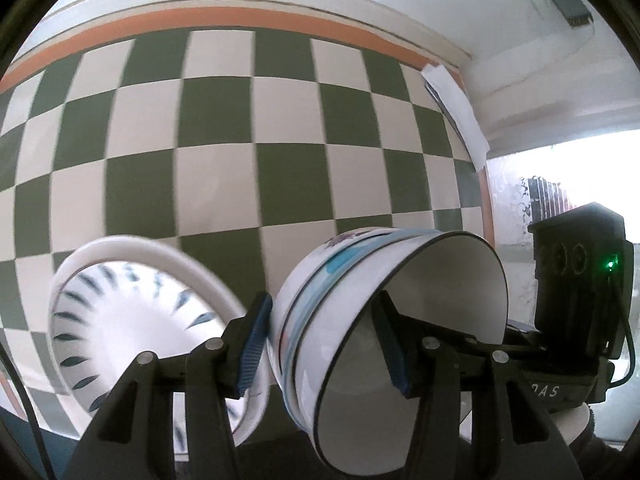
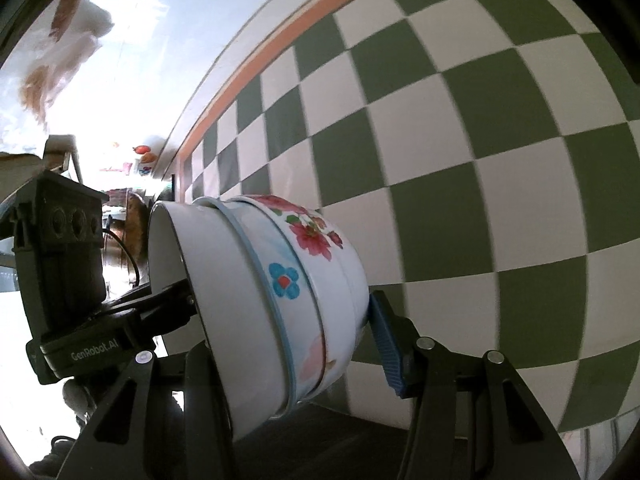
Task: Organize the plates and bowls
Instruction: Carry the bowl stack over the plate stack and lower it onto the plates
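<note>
Left gripper (image 1: 326, 344): jaws clamp the nested bowls (image 1: 360, 320), one finger inside.
Right gripper (image 2: 288, 328): grips the same stack, tilted sideways before the checkered wall (image 2: 480, 160).
Plate (image 1: 132, 320): upright, left of bowls.

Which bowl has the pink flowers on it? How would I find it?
Look in front of the green and white checked wall, at the stack of bowls the two grippers hold on its side. It is the end bowl nearest the wall, painted with pink flowers; its neighbour has a blue flower.
</note>
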Demonstrator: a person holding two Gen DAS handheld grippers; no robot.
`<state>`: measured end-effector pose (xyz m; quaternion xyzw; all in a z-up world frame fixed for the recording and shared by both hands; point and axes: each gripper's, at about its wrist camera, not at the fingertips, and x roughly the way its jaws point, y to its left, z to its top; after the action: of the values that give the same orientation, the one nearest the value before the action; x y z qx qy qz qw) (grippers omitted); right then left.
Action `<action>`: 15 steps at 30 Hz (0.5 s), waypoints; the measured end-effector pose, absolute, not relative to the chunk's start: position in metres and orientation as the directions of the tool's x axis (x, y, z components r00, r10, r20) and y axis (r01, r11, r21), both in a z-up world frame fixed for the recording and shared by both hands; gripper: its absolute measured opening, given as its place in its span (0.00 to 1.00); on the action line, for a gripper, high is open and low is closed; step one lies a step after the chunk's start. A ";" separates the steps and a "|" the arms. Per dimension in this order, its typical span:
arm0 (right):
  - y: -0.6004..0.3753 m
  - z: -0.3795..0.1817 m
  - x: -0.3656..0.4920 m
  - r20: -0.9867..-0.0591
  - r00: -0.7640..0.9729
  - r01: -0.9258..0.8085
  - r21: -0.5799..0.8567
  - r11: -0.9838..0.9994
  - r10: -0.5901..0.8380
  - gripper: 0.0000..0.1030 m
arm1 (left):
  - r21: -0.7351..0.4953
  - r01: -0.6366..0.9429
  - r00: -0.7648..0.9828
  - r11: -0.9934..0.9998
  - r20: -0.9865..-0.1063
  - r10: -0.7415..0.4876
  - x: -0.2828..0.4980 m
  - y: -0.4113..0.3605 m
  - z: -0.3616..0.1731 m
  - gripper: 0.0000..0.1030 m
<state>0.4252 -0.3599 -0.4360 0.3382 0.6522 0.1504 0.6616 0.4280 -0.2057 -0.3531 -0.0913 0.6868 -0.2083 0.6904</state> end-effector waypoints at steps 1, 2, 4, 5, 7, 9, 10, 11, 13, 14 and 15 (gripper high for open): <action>-0.353 -0.433 0.424 -0.761 0.104 0.237 0.644 0.727 0.640 0.51 | -0.412 0.158 -0.028 0.897 -0.910 -0.413 0.428 -0.198 -0.351 0.47; -0.343 -0.432 0.426 -0.760 0.102 0.232 0.646 0.727 0.643 0.51 | -0.411 0.151 -0.025 0.899 -0.911 -0.412 0.427 -0.188 -0.350 0.47; -0.332 -0.429 0.421 -0.755 0.097 0.226 0.651 0.725 0.648 0.51 | -0.408 0.147 -0.020 0.901 -0.912 -0.409 0.426 -0.173 -0.348 0.47; -0.323 -0.429 0.421 -0.754 0.093 0.221 0.653 0.724 0.651 0.51 | -0.406 0.142 -0.018 0.903 -0.913 -0.408 0.423 -0.166 -0.348 0.47; -0.309 -0.430 0.421 -0.751 0.086 0.215 0.655 0.724 0.655 0.50 | -0.405 0.124 -0.015 0.906 -0.914 -0.406 0.419 -0.149 -0.350 0.47; -0.290 -0.434 0.424 -0.749 0.075 0.206 0.658 0.724 0.659 0.50 | -0.403 0.104 -0.012 0.909 -0.915 -0.404 0.415 -0.132 -0.353 0.47; -0.286 -0.435 0.421 -0.746 0.069 0.203 0.660 0.723 0.662 0.50 | -0.402 0.097 -0.011 0.910 -0.915 -0.403 0.413 -0.125 -0.354 0.47; -0.280 -0.436 0.421 -0.745 0.064 0.198 0.661 0.723 0.664 0.50 | -0.402 0.086 -0.011 0.911 -0.915 -0.403 0.411 -0.116 -0.356 0.47; -0.266 -0.438 0.421 -0.744 0.052 0.188 0.663 0.725 0.666 0.50 | -0.400 0.068 -0.008 0.914 -0.916 -0.401 0.409 -0.104 -0.358 0.47; -0.259 -0.441 0.422 -0.743 0.045 0.184 0.663 0.725 0.668 0.50 | -0.399 0.062 -0.007 0.915 -0.917 -0.400 0.409 -0.099 -0.360 0.47; -0.252 -0.443 0.423 -0.743 0.039 0.179 0.663 0.727 0.668 0.50 | -0.399 0.053 -0.006 0.915 -0.917 -0.399 0.408 -0.093 -0.361 0.47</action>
<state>0.4227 -0.2525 -0.4429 0.3175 0.6669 0.1892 0.6470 0.4085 -0.0927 -0.3611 -0.1255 0.6904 -0.1630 0.6936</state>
